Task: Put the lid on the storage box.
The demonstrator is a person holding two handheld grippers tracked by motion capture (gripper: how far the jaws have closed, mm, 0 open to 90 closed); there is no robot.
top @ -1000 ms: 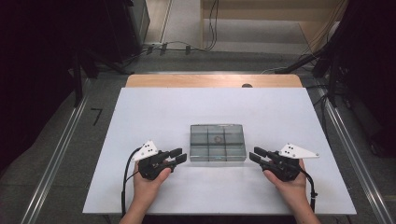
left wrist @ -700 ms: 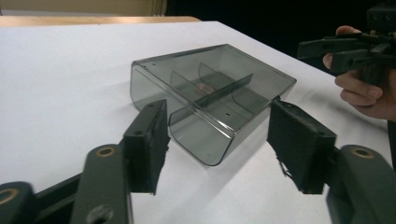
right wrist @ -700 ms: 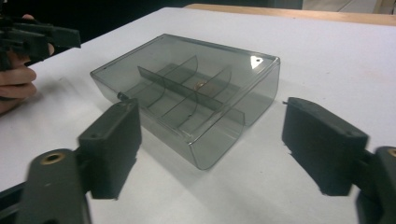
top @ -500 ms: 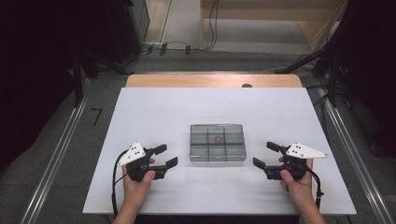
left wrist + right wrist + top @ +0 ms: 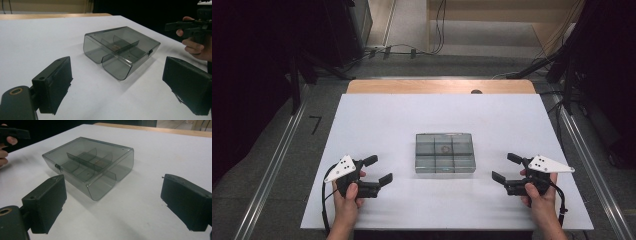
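**Both grippers off the box**

Your left gripper (image 5: 379,169) and right gripper (image 5: 505,167) have jaws spread wide, just opened, nothing between them. The smoky compartment box (image 5: 444,152) sits mid-table (image 5: 387,115), lid closed, between and apart from both.

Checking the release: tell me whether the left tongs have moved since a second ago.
Yes. The left tongs have drawn back leftward from the smoky transparent plastic compartment box, which stays put on the white table; their jaws have just been opening, nothing between them.
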